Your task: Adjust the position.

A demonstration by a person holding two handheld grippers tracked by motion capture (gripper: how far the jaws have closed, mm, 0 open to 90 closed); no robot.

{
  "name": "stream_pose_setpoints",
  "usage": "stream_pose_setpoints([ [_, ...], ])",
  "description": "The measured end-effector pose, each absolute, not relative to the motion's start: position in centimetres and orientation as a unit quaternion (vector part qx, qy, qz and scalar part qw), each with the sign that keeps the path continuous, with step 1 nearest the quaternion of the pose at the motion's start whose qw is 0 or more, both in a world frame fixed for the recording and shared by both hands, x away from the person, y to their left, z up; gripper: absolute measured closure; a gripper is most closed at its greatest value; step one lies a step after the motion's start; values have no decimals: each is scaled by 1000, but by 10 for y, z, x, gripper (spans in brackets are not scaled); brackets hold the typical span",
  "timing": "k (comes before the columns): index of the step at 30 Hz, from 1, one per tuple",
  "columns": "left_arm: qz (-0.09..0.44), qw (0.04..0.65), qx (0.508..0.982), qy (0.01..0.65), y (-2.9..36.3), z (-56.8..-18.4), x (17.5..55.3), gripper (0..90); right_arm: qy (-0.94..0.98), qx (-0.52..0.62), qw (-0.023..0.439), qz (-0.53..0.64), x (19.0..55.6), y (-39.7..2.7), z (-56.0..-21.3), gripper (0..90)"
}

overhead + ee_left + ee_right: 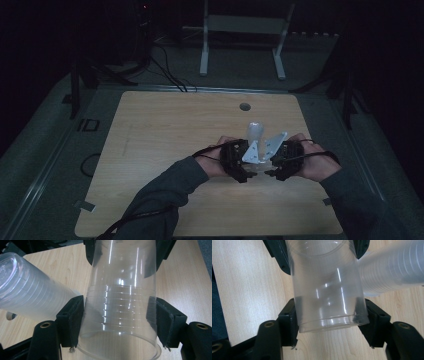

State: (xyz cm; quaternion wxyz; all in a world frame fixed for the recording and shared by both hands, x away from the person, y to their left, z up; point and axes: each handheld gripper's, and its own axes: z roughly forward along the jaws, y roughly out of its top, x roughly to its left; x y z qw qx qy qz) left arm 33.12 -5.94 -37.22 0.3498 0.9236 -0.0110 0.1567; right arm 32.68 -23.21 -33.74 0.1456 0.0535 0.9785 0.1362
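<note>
A clear plastic cup (122,305) (327,287) is held level between my two grippers, which face each other over the wooden table (165,150). My left gripper (117,323) (250,172) is shut on the cup near its open rim. Pressing on the cup's closed base end are the pads of my right gripper (332,322) (271,171). Just beyond them a stack of nested frosted cups (255,131) (30,297) (392,272) rises from the table. Grey three-cornered plates hide most of the held cup in the high view.
A round cable hole (244,106) is in the table's far side. Behind the table stands a white metal frame (245,30), with black cables (167,75) on the floor. Dark stands flank the table at left and right.
</note>
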Motion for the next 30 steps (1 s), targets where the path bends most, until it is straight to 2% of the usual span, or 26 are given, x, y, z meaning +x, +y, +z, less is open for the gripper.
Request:
stream_pose_setpoints([
  [7, 150, 364, 919, -3, -59, -373, 332, 258, 977, 53, 149, 141, 326, -236, -338, 413],
  [12, 150, 375, 915, 8, -57, -372, 333, 184, 974, 66, 152, 153, 325, -243, -342, 413],
  [30, 153, 435, 886, 44, -35, -360, 334, 189, 960, 116, 162, 197, 325, -266, -356, 413],
])
